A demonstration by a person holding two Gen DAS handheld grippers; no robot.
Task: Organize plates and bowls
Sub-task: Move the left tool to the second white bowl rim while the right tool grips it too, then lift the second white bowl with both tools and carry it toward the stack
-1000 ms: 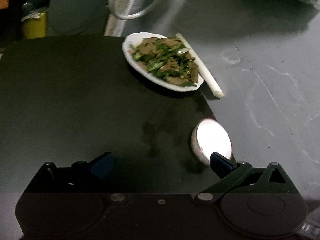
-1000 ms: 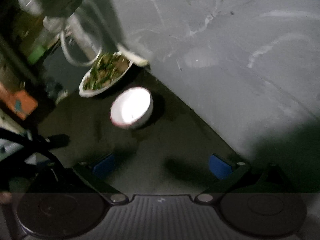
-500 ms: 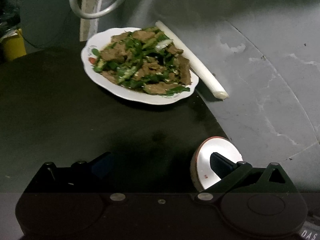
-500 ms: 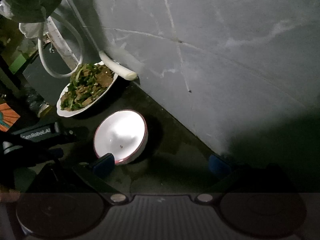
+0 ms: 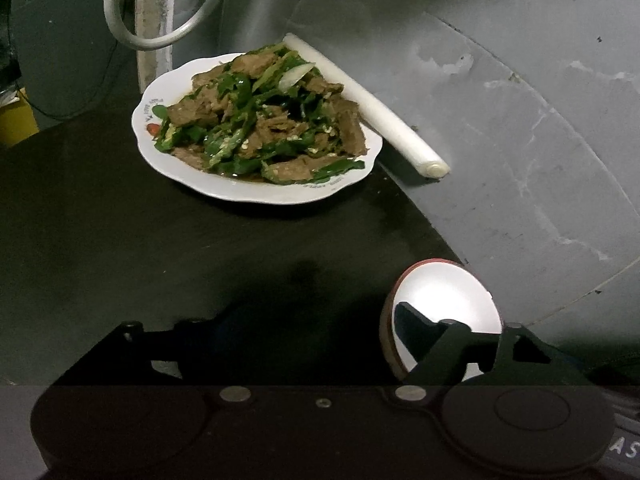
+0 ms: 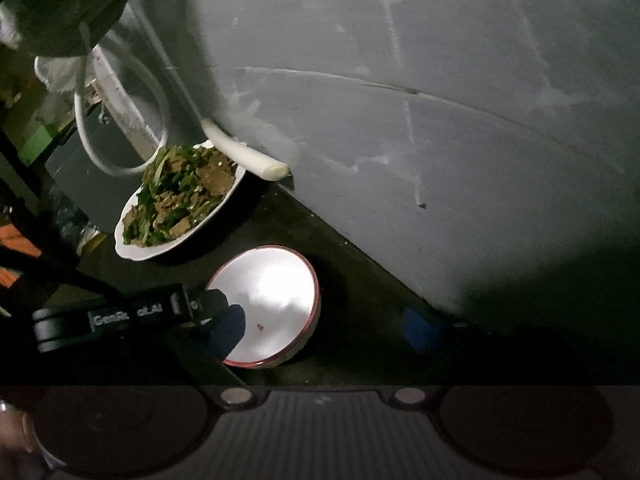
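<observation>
Left wrist view: the left gripper (image 5: 304,320) is sitting at the bottom of the frame with its jaws closing. Its right finger is lying across the white inside of the bowl (image 5: 444,304), lower right of the frame; the left finger is lost in shadow over the dark tabletop (image 5: 100,220). The bowl's near wall looks to be falling between the fingers, though whether the pads are touching it cannot be told. The plate (image 5: 256,194) of greens and meat is sitting upper centre, well apart, with a white stalk (image 5: 372,108) just beside its right edge.

Right wrist view: the right gripper (image 6: 328,330) is also closing, its fingers straddling the bowl (image 6: 276,292) at lower centre: left blue pad over the bowl's interior, right pad clear of the rim on the table. No pressing contact is showing. The left gripper (image 6: 200,312) is coming in from the left edge, its tip at the bowl's left rim. Judged from this, both tools are equally near the bowl; the plate (image 6: 132,250) is lying farther off, upper left.
</observation>
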